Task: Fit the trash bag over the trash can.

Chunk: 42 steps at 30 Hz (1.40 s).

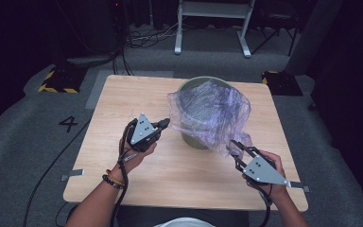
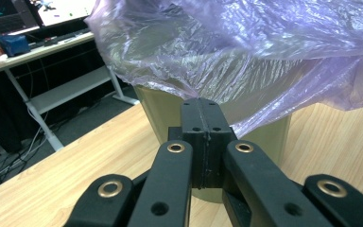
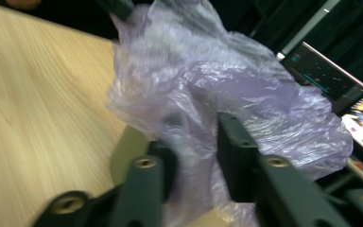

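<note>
Lilac bag (image 1: 211,113) over an olive bin (image 1: 194,140)

The bag is see-through pale purple; the table (image 1: 123,101) is light wood grain; both grippers have black jaws and grey plates; the floor is grey.

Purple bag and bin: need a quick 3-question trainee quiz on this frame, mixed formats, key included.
1. True or false: the purple bag lies flat on the table, apart from the green bin.
2. Multiple choice: the left gripper has its jaws A) wide open around the bin, B) shut with nothing between them, C) shut on the bag.
3. Fill in: in the right gripper view, the right gripper has a fold of the ____ between its jaws.

Key: 1 false, the bag is draped over the bin's top; 2 B; 3 bag.
</note>
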Motion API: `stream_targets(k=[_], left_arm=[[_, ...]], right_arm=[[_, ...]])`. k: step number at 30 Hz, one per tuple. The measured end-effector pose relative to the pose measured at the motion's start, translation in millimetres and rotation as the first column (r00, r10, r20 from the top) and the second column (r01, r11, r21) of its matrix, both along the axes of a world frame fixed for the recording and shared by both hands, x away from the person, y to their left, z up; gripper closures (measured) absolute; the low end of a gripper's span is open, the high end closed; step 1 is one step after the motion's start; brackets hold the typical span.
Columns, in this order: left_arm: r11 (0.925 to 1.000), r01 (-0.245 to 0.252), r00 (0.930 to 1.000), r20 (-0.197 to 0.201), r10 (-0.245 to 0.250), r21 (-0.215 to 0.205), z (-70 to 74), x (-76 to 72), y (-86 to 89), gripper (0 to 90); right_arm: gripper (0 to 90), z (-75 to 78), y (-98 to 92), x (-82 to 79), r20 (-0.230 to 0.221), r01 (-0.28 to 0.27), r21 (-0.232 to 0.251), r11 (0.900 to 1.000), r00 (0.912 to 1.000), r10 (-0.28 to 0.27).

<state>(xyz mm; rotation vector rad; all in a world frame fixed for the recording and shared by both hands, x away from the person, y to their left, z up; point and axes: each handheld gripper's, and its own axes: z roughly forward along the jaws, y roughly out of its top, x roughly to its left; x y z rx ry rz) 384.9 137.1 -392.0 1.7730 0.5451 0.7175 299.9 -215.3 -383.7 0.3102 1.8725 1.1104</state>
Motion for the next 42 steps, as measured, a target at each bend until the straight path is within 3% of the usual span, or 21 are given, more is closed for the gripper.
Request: stream_targets(k=[3,6,11,12,13,18,20,23,24,26,29,31,35,37,39,41,42], left_arm=[[1.0,-0.008,1.0,0.0,0.008,-0.003,0.3,2.2,1.8,90.0],[0.9997,-0.024,0.9997,0.005,0.024,-0.001,1.1,5.8,4.4,90.0],[0.9989,-0.046,0.9989,0.001,0.046,0.005,0.9,10.7,9.1,90.0],[0.9989,-0.046,0.9989,0.001,0.046,0.005,0.9,10.7,9.1,90.0],[0.9984,-0.055,0.9985,-0.002,0.055,0.012,0.5,12.7,11.0,90.0],[0.9976,-0.064,0.9977,-0.02,0.065,0.026,-2.1,17.6,13.2,90.0],[0.9972,-0.067,0.9974,-0.022,0.068,0.034,-3.0,20.2,14.5,90.0],[0.9969,-0.066,0.997,-0.036,0.068,0.043,-4.6,23.9,15.9,90.0],[0.9966,-0.064,0.9969,-0.043,0.066,0.052,-5.6,25.9,15.9,90.0],[0.9967,-0.048,0.9969,-0.059,0.052,0.066,-7.3,27.3,14.0,90.0],[0.9925,-0.04,0.9971,-0.06,0.047,0.116,-11.0,28.6,7.5,90.0],[0.9906,-0.039,0.9966,-0.067,0.048,0.131,-14.3,31.9,3.7,90.0],[0.9866,-0.015,0.9939,-0.106,0.033,0.163,-23.9,39.0,-5.0,90.0],[0.9812,-0.009,0.9935,-0.11,0.031,0.193,-29.4,40.9,-10.7,90.0],[0.9839,-0.017,0.9929,-0.113,0.037,0.178,-31.2,41.9,-12.1,87.2],[0.9944,-0.02,0.9928,-0.116,0.032,0.104,-25.9,42.1,-5.8,65.0],[0.9944,-0.02,0.9928,-0.116,0.032,0.104,-25.9,42.1,-5.8,59.5]], right_arm=[[89.5,12.1,-9.2,2.9,-0.03,-0.032,0.08,0.996,0.9989,0.035],[90.0,25.6,-17.7,9.9,-0.058,-0.036,0.167,0.985,0.9972,0.046],[90.0,51.3,-36.5,36.5,-0.073,0.063,0.287,0.956,0.9964,-0.044],[90.0,51.3,-36.5,36.5,-0.073,0.063,0.287,0.956,0.9964,-0.044],[90.0,57.1,-43.4,54.9,-0.104,0.116,0.313,0.943,0.9907,-0.088],[90.0,59.5,-53.4,98.5,-0.191,0.19,0.347,0.918,0.973,-0.129],[90.0,60.8,-55.1,114.7,-0.232,0.202,0.347,0.916,0.9646,-0.124],[90.0,60.1,-56.1,129.5,-0.255,0.222,0.341,0.914,0.9571,-0.137],[90.0,56.9,-58.4,146.2,-0.308,0.244,0.346,0.906,0.9416,-0.136],[90.0,54.0,-59.7,155.3,-0.342,0.255,0.334,0.908,0.93,-0.135],[90.0,44.3,-62.9,168.1,-0.381,0.302,0.31,0.902,0.908,-0.173],[90.0,38.6,-65.5,174.7,-0.402,0.311,0.319,0.895,0.8998,-0.169],[90.0,26.1,-69.7,187.0,-0.454,0.341,0.325,0.882,0.8747,-0.171],[90.0,19.2,-70.4,191.9,-0.476,0.346,0.33,0.878,0.8645,-0.162],[90.0,16.1,-70.5,194.2,-0.481,0.337,0.343,0.877,0.8649,-0.144],[90.0,16.5,-69.8,194.5,-0.476,0.328,0.358,0.874,0.8698,-0.131],[90.0,17.8,-69.3,193.8,-0.471,0.315,0.372,0.873,0.8745,-0.114]])
